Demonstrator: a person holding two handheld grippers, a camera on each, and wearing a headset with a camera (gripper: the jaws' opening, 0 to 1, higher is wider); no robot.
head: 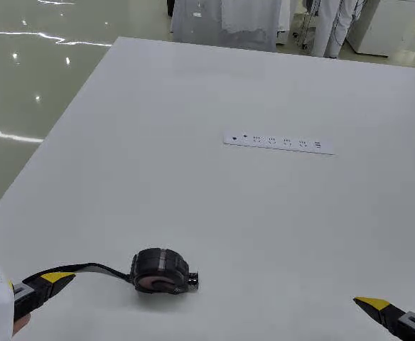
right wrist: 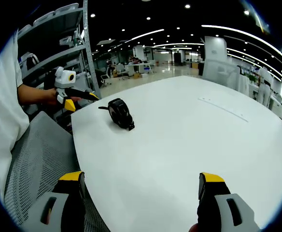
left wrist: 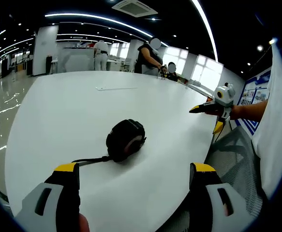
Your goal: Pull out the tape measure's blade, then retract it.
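Black tape measure (head: 159,270) on a white table (head: 264,213); the left gripper (left wrist: 134,167) and right gripper (right wrist: 141,177) are grey with yellow tips.

We log a white table (head: 278,220). On it lie a black tape measure (head: 159,271) near the front edge, its strap (head: 97,268) flat alongside, and a white socket strip (head: 278,142) mid-table.

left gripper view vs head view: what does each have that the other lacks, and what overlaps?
Left gripper view: ceiling lights, people standing past the table, the hand holding the right gripper, and a mesh chair.
Head view: the blade tip at the front of the tape measure, which the left gripper view sees from the strap side.
Both: the white table, the tape measure with its black strap, the socket strip, the glossy floor, the left gripper and the right gripper.
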